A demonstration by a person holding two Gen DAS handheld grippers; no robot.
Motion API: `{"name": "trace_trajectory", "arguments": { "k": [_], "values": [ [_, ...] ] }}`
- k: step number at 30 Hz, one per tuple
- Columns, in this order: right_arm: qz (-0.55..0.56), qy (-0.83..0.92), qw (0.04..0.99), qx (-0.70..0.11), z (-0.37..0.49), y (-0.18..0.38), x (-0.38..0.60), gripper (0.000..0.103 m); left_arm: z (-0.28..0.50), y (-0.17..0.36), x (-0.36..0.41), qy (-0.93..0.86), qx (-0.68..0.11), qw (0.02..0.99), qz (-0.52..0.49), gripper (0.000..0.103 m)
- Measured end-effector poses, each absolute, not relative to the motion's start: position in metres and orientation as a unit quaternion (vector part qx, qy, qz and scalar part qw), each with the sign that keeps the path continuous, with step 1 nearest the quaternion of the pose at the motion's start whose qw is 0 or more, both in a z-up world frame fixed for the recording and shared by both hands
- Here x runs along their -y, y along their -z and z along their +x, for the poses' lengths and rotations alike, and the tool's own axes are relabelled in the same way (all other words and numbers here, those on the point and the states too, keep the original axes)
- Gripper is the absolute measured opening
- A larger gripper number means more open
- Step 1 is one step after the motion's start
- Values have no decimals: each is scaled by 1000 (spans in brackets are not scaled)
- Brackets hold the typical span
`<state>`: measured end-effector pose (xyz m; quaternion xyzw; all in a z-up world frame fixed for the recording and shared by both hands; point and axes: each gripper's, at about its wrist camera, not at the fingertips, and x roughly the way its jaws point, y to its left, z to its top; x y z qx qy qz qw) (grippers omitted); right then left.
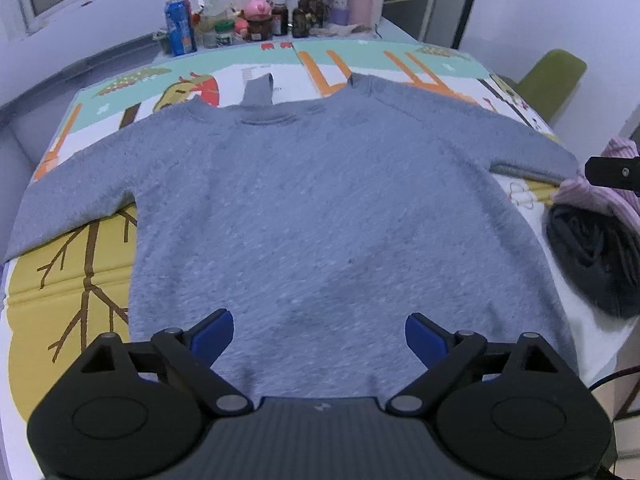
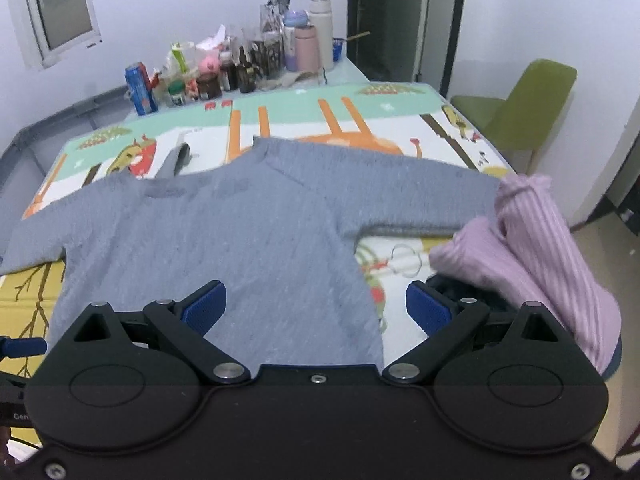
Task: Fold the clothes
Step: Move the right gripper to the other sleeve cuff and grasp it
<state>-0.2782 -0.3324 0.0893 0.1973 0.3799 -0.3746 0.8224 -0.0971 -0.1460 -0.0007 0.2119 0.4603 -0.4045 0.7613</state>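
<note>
Jaws: left gripper [image 1: 319, 340] and right gripper [image 2: 316, 306] both spread wide, nothing held, poised above near hem. Grey sweater [image 1: 320, 208] lies flat on patterned mat [image 1: 72, 280], sleeves out sideways, unfolded: laid open for folding. Pink garment [image 2: 532, 264] piled at right, over dark garment [image 1: 592, 256].

A heathered grey-blue sweater [image 1: 320, 208] is showing flecks of lighter thread. Under it, the mat [image 1: 72, 264] is showing yellow with brown branches, mint green, white and orange bars. At 3 o'clock a ribbed lilac garment [image 2: 532, 256] is lying over a black one [image 1: 596, 256]. The gripper pads [image 2: 202, 308] are showing blue on black frames. The chair [image 2: 528, 108] is showing olive green.
</note>
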Motion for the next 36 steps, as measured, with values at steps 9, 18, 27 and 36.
{"name": "trace_trajectory", "arguments": {
  "k": [9,18,27,36],
  "values": [
    [208,334,840,-374,-316,-93,401,97,-137,-2,202,368,-467,777,206,96],
    [232,339,841,-352,-371,-97,494,97,-169,-11,269,350,-448,795,213,97],
    [257,384,823,-330,-431,-91,592,97,-188,-11,332,340,-440,802,217,98],
    [304,416,782,-350,-488,-31,681,97,-196,17,396,350,-422,799,248,98]
  ]
}}
